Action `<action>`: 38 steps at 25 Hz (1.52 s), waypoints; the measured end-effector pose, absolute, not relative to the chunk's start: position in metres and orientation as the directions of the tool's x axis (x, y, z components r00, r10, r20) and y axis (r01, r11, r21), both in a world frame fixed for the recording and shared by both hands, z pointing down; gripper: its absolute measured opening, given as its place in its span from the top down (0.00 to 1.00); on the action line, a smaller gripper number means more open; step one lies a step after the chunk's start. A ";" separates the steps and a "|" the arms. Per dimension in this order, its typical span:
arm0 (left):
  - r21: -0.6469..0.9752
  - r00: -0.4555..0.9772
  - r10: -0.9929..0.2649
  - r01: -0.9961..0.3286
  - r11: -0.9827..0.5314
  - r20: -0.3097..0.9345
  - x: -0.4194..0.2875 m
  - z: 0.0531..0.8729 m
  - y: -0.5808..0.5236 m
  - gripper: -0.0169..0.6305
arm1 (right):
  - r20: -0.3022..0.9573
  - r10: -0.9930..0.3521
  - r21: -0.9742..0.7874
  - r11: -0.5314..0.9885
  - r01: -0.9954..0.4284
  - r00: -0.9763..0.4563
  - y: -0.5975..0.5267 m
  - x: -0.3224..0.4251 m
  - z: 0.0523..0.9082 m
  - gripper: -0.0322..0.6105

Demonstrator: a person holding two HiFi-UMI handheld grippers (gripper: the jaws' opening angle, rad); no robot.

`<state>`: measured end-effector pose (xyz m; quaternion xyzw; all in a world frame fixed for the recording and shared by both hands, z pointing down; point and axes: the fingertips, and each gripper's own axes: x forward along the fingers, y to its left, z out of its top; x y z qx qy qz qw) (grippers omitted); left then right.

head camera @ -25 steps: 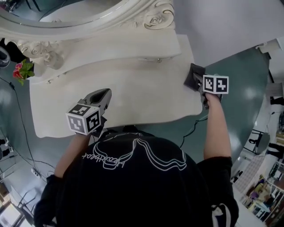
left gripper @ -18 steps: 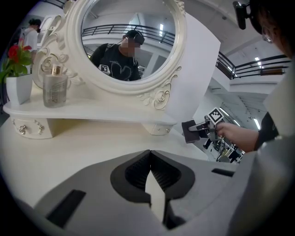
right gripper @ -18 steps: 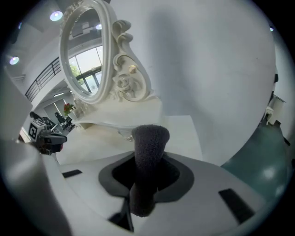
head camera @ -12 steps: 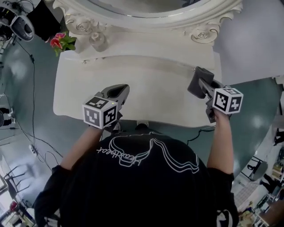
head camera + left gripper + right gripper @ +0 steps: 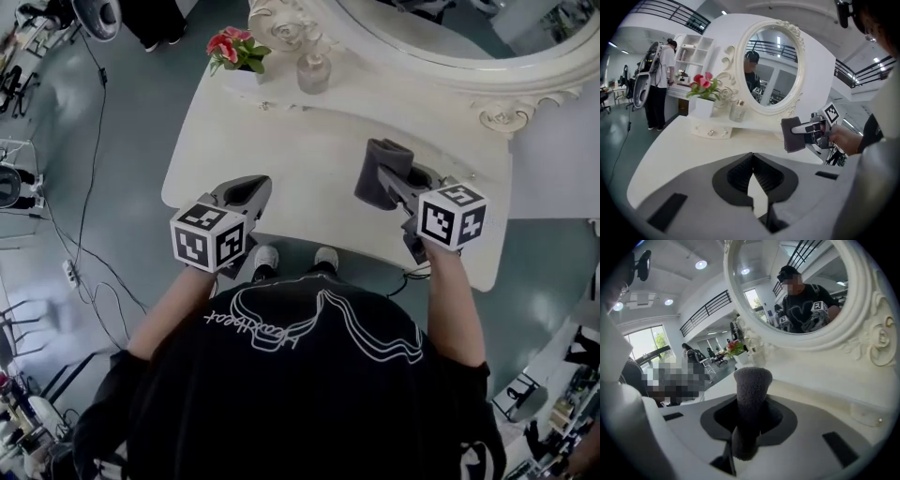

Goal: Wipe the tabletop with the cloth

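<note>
A dark grey cloth [image 5: 379,172] is folded upright in my right gripper [image 5: 386,178], which is shut on it over the right half of the white tabletop [image 5: 309,155]. In the right gripper view the cloth [image 5: 751,394] stands up between the jaws. The left gripper view shows the cloth [image 5: 792,135] and the right gripper [image 5: 813,131] from the side, low over the tabletop [image 5: 679,145]; I cannot tell whether the cloth touches it. My left gripper [image 5: 249,191] is near the table's front edge, shut with nothing in it [image 5: 752,161].
An ornate oval mirror [image 5: 450,42] stands at the back of the table. Pink flowers in a white pot [image 5: 234,52] and a small glass bottle [image 5: 314,71] sit at the back left. A person [image 5: 658,84] stands off to the left. Cables [image 5: 89,272] lie on the floor.
My right gripper has carried the cloth leftward from the table's right edge toward its middle. The left gripper has stayed near the front edge. The head view has swung round.
</note>
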<state>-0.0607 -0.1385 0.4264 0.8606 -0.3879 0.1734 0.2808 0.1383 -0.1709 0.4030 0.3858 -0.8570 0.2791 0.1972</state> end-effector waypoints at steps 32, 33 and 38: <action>0.346 0.432 -0.699 -0.898 -0.273 0.570 -0.343 0.468 -0.091 0.97 | 0.541 -0.169 -0.595 0.615 -0.517 -0.824 -0.169 -0.308 0.510 0.81; 0.345 0.433 -0.695 -0.898 -0.274 0.574 -0.345 0.470 -0.091 0.97 | 0.554 -0.175 -0.588 0.610 -0.531 -0.814 -0.171 -0.311 0.515 0.81; 0.356 0.439 -0.690 -0.894 -0.272 0.575 -0.349 0.476 -0.093 0.97 | 0.609 -0.199 -0.535 0.612 -0.582 -0.768 -0.180 -0.320 0.533 0.81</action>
